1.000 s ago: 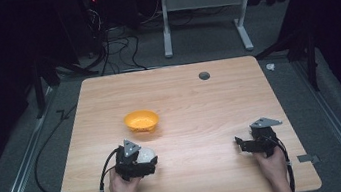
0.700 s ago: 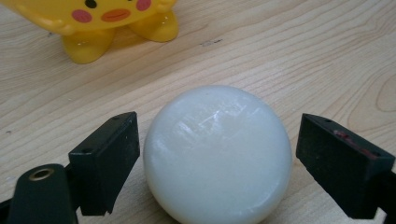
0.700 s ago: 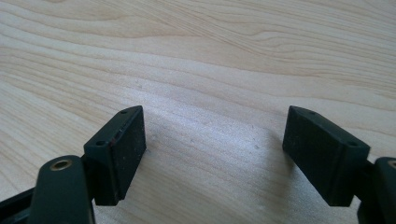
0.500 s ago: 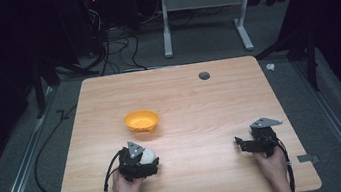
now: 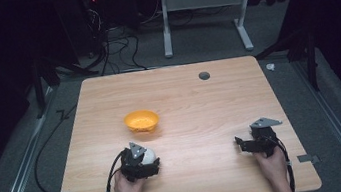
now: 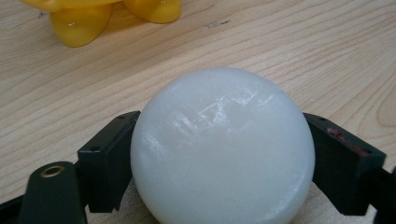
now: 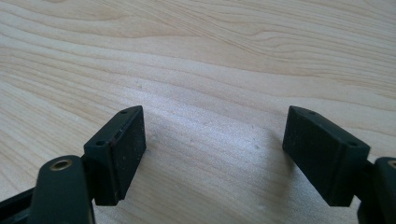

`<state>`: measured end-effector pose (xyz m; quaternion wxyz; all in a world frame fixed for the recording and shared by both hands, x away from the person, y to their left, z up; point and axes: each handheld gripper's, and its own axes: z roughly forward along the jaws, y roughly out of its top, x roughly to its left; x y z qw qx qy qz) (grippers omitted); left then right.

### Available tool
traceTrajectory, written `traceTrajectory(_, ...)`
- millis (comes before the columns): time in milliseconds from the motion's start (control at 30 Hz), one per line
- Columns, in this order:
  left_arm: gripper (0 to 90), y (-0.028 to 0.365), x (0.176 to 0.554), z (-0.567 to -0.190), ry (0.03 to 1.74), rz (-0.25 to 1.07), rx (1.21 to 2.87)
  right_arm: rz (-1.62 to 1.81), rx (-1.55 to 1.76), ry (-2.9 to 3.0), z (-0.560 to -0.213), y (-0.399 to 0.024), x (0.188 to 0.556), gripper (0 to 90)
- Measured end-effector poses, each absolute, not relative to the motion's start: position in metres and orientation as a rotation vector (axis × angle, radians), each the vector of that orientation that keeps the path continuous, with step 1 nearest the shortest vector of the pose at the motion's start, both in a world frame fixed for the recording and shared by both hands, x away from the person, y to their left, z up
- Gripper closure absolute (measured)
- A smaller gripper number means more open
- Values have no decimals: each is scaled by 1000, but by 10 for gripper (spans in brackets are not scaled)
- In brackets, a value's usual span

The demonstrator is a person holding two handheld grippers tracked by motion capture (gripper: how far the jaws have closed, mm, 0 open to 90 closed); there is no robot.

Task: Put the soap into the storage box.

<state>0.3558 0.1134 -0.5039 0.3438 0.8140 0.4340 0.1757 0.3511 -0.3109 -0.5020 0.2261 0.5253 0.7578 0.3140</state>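
Left gripper [image 5: 143, 161]: lower left of the high view, held in the person's left hand [image 5: 128, 190]; jaws clamped on the white ball, one black jaw on each side of it.
White ball [image 6: 223, 148]: lower centre of the left gripper view, gripped between the two jaws; smooth and glossy. In the high view it sits at the front of the left gripper, near the table's front edge.
Orange bowl [image 5: 142, 121]: centre left of the high view, standing on the table beyond the ball and apart from it; its yellow-orange underside appears at the top left of the left gripper view.
Right gripper [image 7: 212, 154]: jaws well apart with nothing between them, bare wood visible in the gap. In the high view it is at lower right, in the person's right hand [image 5: 271, 165].
Table [image 5: 201, 117]: light wood grain; a small dark round hole [image 5: 204, 75] near its far edge, upper centre of the high view.
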Motion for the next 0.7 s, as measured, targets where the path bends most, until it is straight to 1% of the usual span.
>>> traceTrajectory(200,238,115,356,-504,1126,458,2107,865,1448,2089,-502,-311,351,222)
traceTrajectory(700,244,116,355,-504,1117,460,2100,865,1448,2089,-502,-311,351,222)
